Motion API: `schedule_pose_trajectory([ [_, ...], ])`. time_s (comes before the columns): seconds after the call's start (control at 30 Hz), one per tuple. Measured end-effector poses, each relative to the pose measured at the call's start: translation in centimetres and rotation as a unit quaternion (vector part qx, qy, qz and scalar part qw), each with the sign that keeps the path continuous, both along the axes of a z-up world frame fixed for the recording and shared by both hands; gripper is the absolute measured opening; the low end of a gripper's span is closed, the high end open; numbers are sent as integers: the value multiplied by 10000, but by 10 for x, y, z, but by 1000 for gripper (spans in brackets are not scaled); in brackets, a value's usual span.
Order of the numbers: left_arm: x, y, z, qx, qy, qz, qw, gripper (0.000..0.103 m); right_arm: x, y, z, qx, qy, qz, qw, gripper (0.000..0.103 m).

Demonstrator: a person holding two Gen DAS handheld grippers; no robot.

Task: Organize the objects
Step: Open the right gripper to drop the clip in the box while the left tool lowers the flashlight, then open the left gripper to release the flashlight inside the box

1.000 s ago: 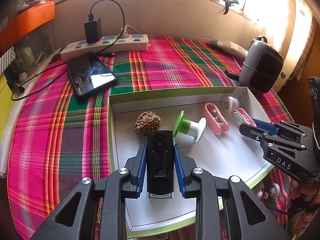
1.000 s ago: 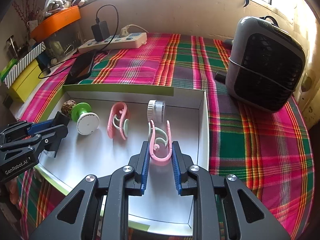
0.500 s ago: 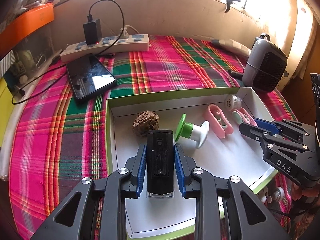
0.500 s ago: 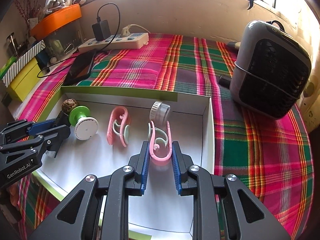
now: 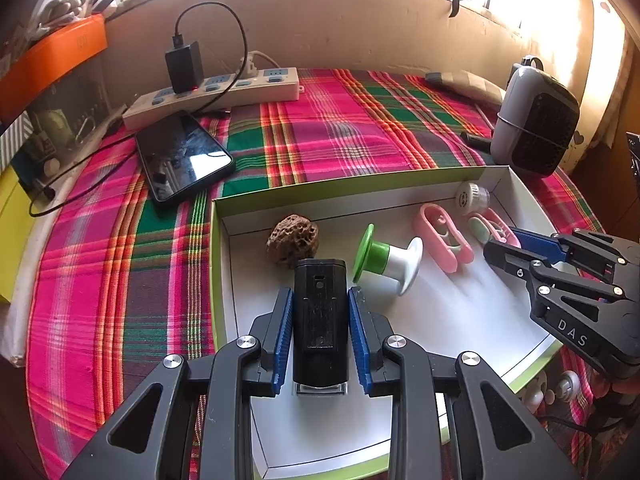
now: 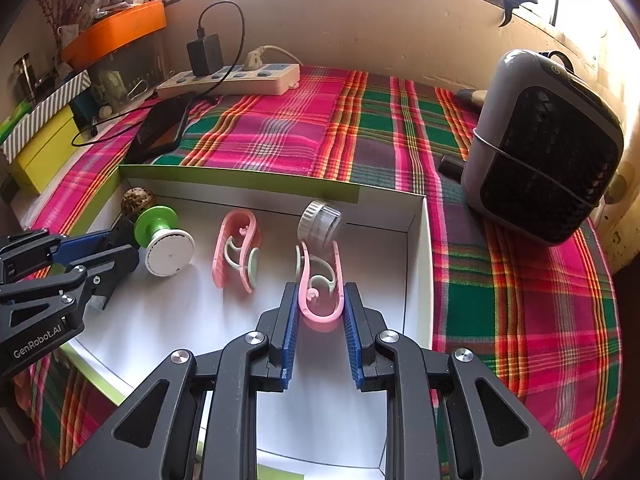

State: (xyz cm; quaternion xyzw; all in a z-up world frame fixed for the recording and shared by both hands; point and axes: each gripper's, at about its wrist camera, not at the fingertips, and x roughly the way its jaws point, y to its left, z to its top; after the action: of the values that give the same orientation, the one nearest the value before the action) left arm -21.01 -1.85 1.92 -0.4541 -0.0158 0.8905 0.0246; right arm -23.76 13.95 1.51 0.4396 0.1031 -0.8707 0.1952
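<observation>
Plaid cloth [image 6: 532, 280] covers your table. Nearest you, your left gripper [image 5: 320, 320] is clamped on a black block [image 5: 320, 320] over the white tray [image 5: 460, 312], and your right gripper [image 6: 320, 308] pinches a pink clip [image 6: 320, 292] there. Beyond lie a second pink clip [image 6: 236, 252], a green spool [image 5: 386, 258], a brown nut [image 5: 293, 239] and a small jar [image 6: 318, 224]. Farther back sit a phone [image 5: 182, 156] and power strip [image 5: 216, 94].

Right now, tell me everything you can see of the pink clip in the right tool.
The pink clip is a narrow U-shaped loop of glossy pink plastic with a pale green curled insert inside. Its closed rounded end faces the camera, and its open arms point away toward the small clear jar. The right tool is shut on it, blue pads pressing both long sides, over the white floor of the green-edged box. Whether it rests on the floor is unclear.
</observation>
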Motion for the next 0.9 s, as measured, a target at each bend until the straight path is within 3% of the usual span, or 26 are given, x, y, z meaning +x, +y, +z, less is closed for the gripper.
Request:
schedule_pose_trajectory([
  [0.33, 0, 1, -1, -63, -8, -4, 10000, 25, 0, -1, 0, 66, 35, -7, 10000, 23],
  [0.53, 1, 1, -1, -25, -10, 4, 10000, 26, 0, -1, 2, 60, 77, -19, 10000, 38],
  [0.9, 5, 0, 1, 24, 13, 37, 10000, 31, 3, -1, 3, 24, 104, -60, 9999, 42],
])
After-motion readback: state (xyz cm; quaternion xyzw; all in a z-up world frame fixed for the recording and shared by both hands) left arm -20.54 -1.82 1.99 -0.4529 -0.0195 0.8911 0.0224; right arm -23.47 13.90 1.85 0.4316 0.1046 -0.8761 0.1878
